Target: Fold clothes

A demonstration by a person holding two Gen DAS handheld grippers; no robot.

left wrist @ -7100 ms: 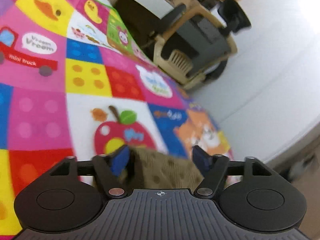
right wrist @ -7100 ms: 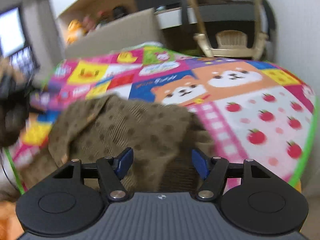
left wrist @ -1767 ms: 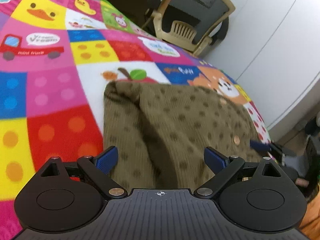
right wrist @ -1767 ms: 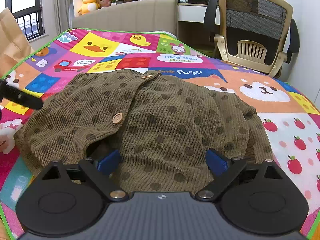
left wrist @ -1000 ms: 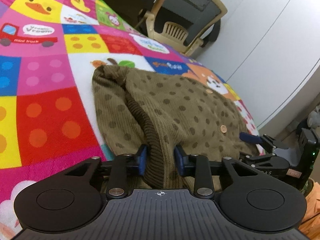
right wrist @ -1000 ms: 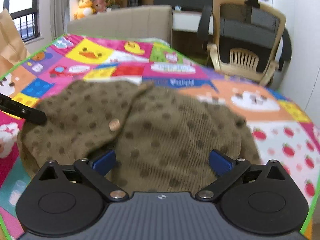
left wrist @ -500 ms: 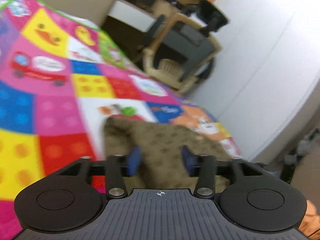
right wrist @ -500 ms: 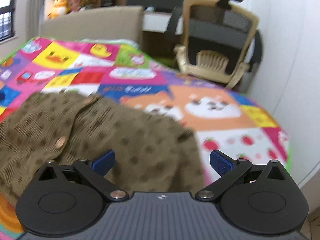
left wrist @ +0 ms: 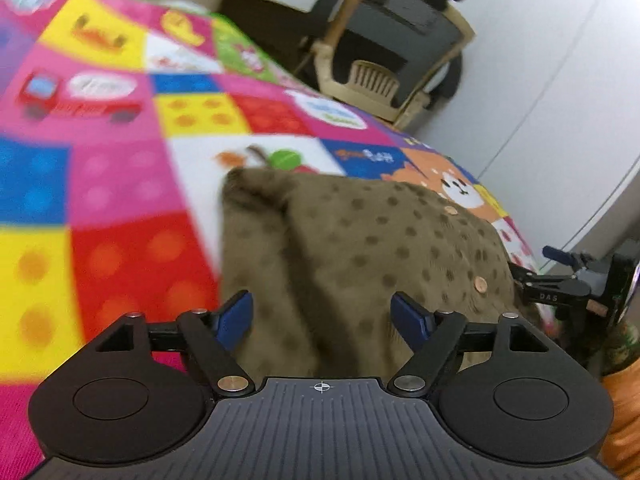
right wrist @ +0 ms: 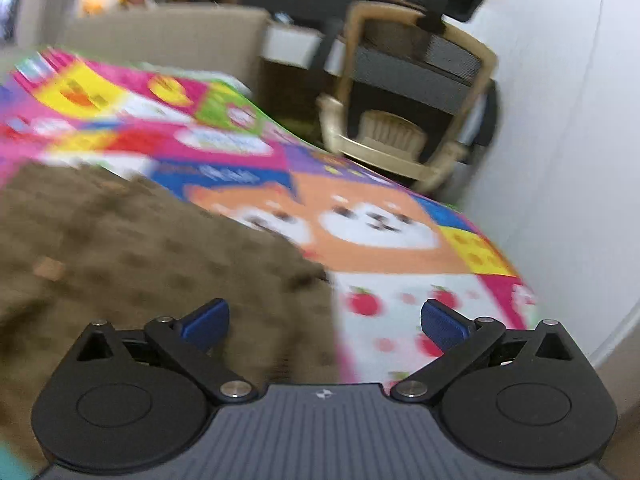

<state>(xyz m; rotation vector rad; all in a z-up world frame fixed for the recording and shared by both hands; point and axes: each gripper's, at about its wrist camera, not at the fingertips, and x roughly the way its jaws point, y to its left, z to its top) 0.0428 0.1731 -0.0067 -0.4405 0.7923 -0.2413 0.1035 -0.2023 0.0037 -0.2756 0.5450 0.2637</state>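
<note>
A brown dotted cardigan (left wrist: 368, 248) with round buttons lies on the colourful play mat (left wrist: 120, 160). My left gripper (left wrist: 322, 316) is open and empty, its blue fingertips just above the cardigan's near edge. In the right wrist view the cardigan (right wrist: 140, 264) fills the left half, blurred. My right gripper (right wrist: 324, 322) is open and empty over the cardigan's right edge and the strawberry square of the mat (right wrist: 400, 248). The right gripper also shows at the far right of the left wrist view (left wrist: 568, 276).
An office chair (right wrist: 416, 92) stands beyond the mat's far edge, next to a white wall (right wrist: 568, 140). A beige headboard (right wrist: 160, 40) runs along the back left. An orange object (left wrist: 620, 412) sits at the lower right of the left wrist view.
My left gripper, shut on a cardigan fold a second ago, has opened and let it go. My right gripper stayed open and swung right toward the cardigan's right edge.
</note>
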